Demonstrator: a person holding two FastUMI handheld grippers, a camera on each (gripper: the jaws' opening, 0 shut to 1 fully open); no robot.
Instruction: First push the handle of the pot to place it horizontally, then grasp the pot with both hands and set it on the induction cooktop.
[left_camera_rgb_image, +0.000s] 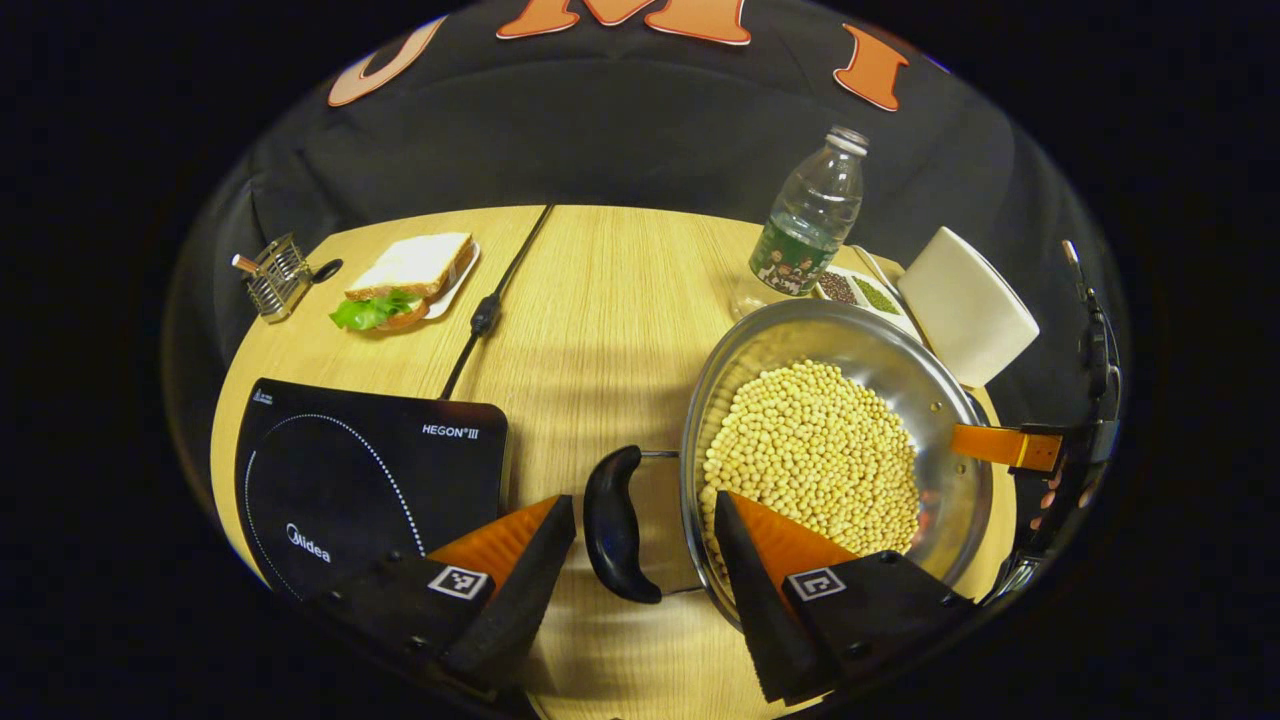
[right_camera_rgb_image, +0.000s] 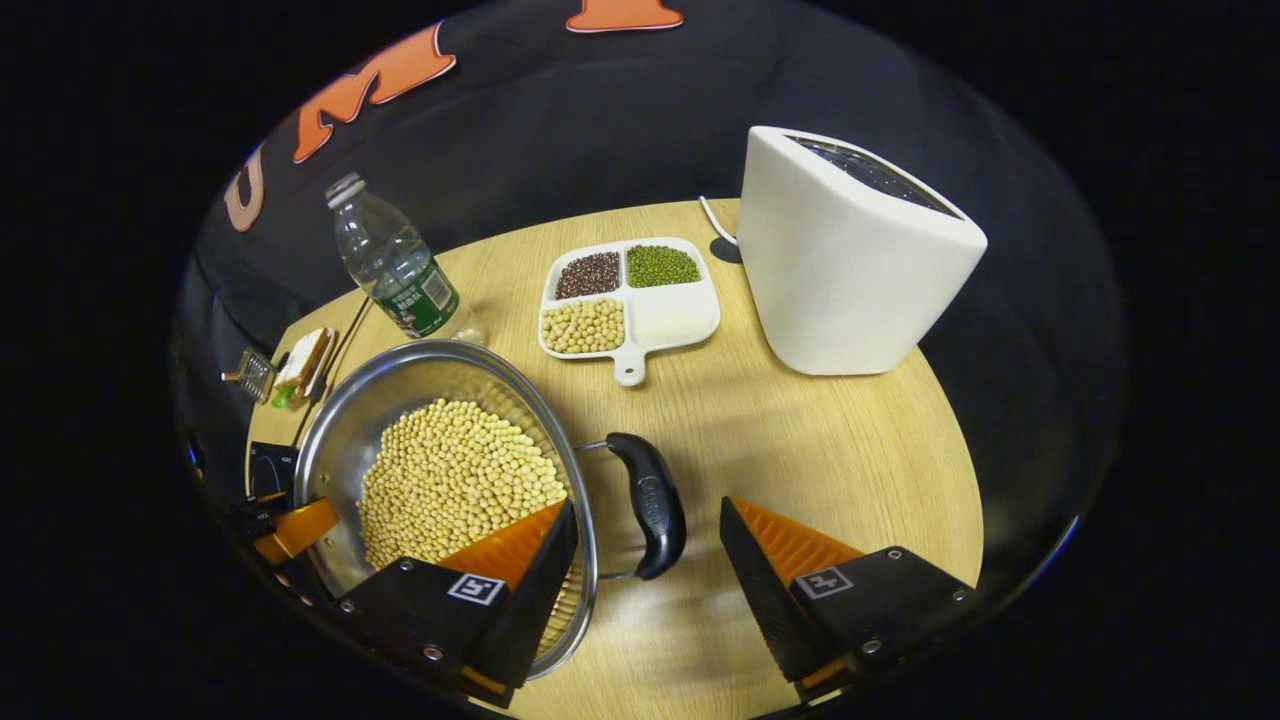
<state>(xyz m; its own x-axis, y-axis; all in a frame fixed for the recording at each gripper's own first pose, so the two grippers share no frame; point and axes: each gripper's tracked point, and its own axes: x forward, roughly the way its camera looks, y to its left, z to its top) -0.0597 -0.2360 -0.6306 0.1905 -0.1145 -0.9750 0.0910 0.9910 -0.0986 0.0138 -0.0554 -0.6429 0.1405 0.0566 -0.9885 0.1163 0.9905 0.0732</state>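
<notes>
I see a shiny, smooth metal pot (left_camera_rgb_image: 950, 400) with glossy black plastic handles (left_camera_rgb_image: 612, 524). Left of the pot, a glossy black induction cooktop (left_camera_rgb_image: 370, 470) lies on the matt pale wood-grain table (left_camera_rgb_image: 600, 300). Behind the pot stands a clear plastic bottle (left_camera_rgb_image: 810, 220).

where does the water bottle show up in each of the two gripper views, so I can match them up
Left gripper view: the water bottle stands upper right, at the table's far edge, just behind the pot of soybeans.
Right gripper view: the water bottle stands upper left, behind the pot, left of the divided dish.
Shared landmark: the pot of soybeans, directly in front of the bottle in both.
</notes>
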